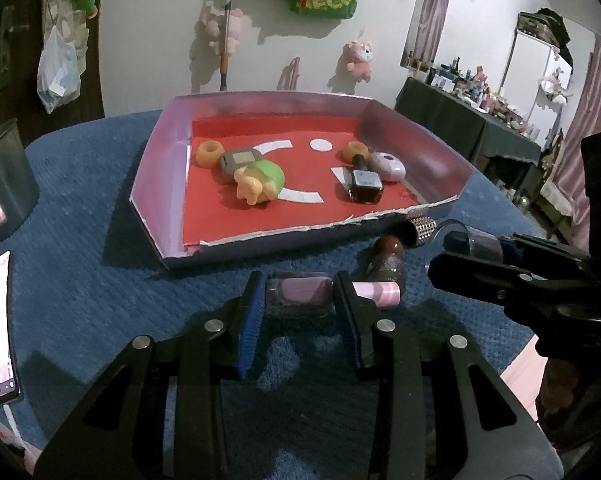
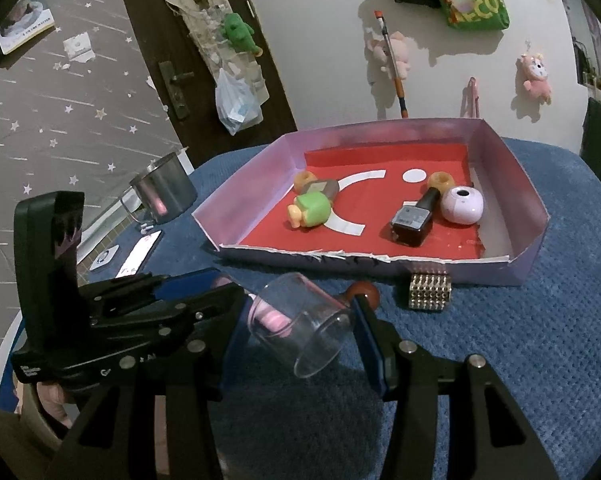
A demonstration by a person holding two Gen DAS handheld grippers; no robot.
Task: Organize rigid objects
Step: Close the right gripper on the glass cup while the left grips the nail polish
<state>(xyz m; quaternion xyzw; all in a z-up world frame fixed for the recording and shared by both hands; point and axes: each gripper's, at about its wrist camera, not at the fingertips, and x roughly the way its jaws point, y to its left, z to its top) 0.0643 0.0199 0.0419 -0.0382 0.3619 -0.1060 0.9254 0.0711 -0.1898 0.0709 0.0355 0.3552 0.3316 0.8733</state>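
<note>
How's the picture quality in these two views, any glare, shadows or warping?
Left wrist view: dim, fisheye-bent, dark corners; the tray throws a shadow leftward onto the blue cloth. Right wrist view: same warping; the clear cup shows pale rim glints, and the metal mug a pink reflection.
</note>
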